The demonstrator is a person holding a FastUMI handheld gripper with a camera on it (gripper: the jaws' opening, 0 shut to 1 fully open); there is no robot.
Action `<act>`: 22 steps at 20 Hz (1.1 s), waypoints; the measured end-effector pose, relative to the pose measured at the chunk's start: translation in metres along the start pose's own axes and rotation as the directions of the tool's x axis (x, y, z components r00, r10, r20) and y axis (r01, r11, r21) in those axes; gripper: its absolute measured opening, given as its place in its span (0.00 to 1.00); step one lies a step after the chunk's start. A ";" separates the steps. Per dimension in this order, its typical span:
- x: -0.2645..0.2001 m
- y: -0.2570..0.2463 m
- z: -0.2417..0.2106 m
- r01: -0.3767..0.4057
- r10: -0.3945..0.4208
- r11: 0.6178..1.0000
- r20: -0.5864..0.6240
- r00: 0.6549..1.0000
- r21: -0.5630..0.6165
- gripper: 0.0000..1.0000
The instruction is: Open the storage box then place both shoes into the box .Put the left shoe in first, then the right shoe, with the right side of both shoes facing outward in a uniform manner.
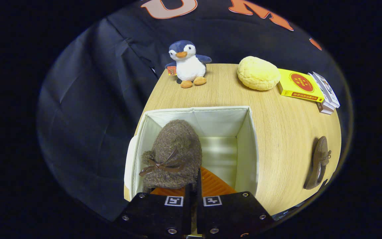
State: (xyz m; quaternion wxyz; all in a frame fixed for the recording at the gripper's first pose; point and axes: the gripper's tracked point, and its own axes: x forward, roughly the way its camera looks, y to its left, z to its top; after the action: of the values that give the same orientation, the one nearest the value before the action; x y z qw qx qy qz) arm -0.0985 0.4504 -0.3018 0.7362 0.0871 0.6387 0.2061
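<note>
The white fabric storage box (pixel 248 132) stands open on the wooden table, its lid flap (pixel 129 159) hanging down its left side. A brown fuzzy shoe (pixel 174 152) with a brown bow hangs inside the box's left half, toe pointing away from me. My gripper (pixel 198 174) is shut on the shoe's rim near the heel, fingers nearly together above the box's near wall. The other brown shoe (pixel 319 162) lies on its side on the table, well to the right of the box.
Beyond the box stand a plush penguin (pixel 187 63), a yellow bun-shaped cushion (pixel 258 73), a yellow book (pixel 299 86) and a stack of cards (pixel 326 93). The table edge (pixel 151 96) falls away just left of the box.
</note>
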 end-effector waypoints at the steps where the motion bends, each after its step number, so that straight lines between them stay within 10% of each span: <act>1: 0.002 0.002 -0.003 -0.003 0.003 1.000 -0.013 1.000 0.011 0.10; 12: -0.013 0.029 -0.017 -0.174 0.172 0.984 -0.061 0.983 -0.036 0.18; 22: -0.081 -0.043 0.012 -0.234 0.246 0.964 0.097 0.964 -0.126 0.73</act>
State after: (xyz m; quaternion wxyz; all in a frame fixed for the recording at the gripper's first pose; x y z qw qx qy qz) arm -0.0870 0.3795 -0.2429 0.7442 0.1334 0.5684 0.3246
